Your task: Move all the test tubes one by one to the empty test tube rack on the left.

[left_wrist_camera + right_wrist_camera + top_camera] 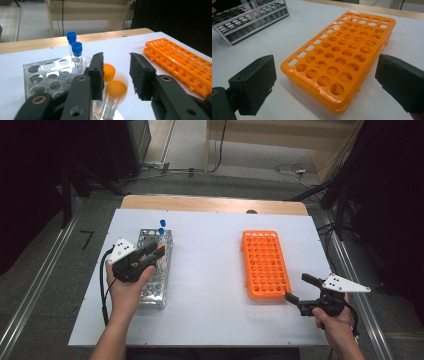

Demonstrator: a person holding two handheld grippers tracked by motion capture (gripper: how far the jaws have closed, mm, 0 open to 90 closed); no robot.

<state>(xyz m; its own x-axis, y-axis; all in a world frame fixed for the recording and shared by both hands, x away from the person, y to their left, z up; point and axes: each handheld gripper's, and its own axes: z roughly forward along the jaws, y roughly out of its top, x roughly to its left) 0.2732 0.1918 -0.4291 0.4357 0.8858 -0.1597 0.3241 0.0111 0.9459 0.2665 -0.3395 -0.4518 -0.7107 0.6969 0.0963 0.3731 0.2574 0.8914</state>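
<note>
Hovering over a metal test-tube rack on the left of a white table, the left gripper has its two black jaws parted around the orange cap of a clear tube. The cap looks blurred and sits in the gap between the pads, touching neither one as far as can be seen. A second orange-capped tube stands just behind it in the same rack. Two blue-capped tubes stand upright at the rack's far end. On the right of the table lies an orange plastic rack, its holes bare. The right gripper is held at this rack's near right corner, jaws spread wide and holding nothing, one pad to each side of the rack's near end in the right gripper view.
</note>
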